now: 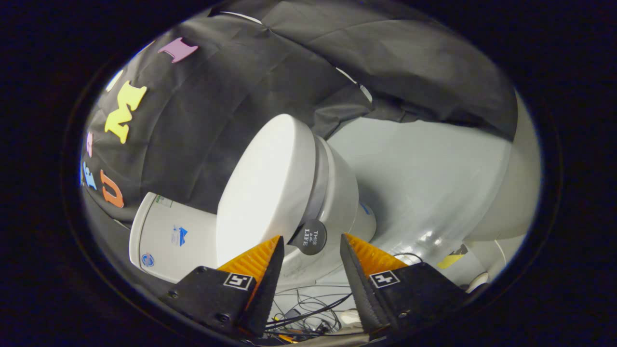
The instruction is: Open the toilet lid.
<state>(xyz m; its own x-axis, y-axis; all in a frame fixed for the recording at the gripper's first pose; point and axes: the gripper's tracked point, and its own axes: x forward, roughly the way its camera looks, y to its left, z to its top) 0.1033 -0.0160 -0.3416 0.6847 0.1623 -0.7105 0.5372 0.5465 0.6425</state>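
Note:
The view is rolled sideways, so the white toilet (344, 193) looks tipped over. Its white lid (270, 188) lies down against the seat and bowl, with a thin shadowed seam between them. A round black tab (312, 236) sticks out from the lid's front edge. My gripper (311, 237) is open, and the tab sits right between the two fingertips with a gap to each finger. Neither finger touches the lid.
The white cistern (168, 238) stands behind the lid, against the black cloth wall (217, 111). Grey glossy floor (424, 173) spreads beyond the bowl. Loose cables (308, 308) lie on the floor under the fingers. A pale rounded object (511, 193) stands on the far side.

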